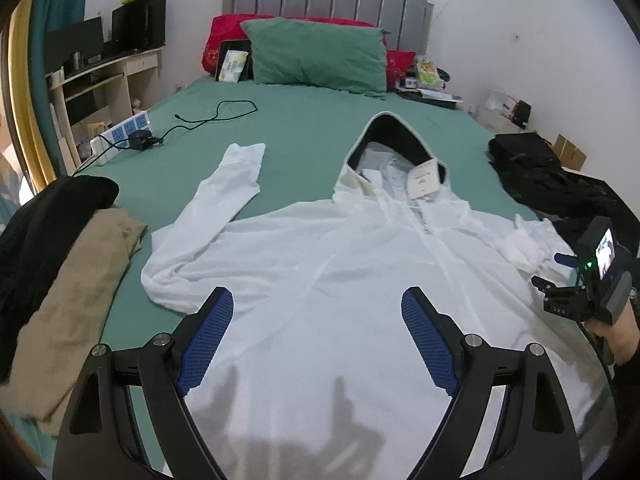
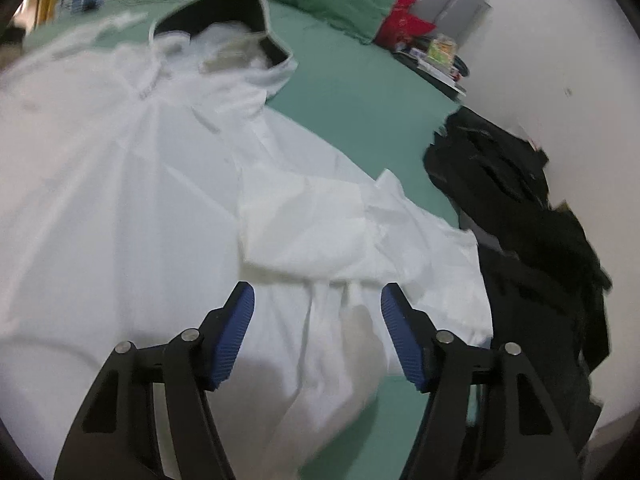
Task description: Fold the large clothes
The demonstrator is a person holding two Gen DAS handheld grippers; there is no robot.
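Observation:
A large white hooded jacket (image 1: 328,280) lies spread front-up on the green bed (image 1: 304,128). Its hood (image 1: 394,140) has a dark lining and points toward the headboard. The left sleeve (image 1: 224,196) stretches out to the far left. The right sleeve (image 2: 320,220) lies folded in over the jacket's right side. My left gripper (image 1: 318,308) is open and empty above the lower middle of the jacket. My right gripper (image 2: 318,304) is open and empty just above the folded right sleeve; it also shows in the left wrist view (image 1: 560,288) at the right edge.
Black and tan clothes (image 1: 60,264) are piled at the bed's left edge. Black clothes (image 1: 552,184) lie at the right edge, also in the right wrist view (image 2: 532,232). A power strip and cable (image 1: 132,136), a green pillow (image 1: 320,56) and a desk (image 1: 100,76) are farther back.

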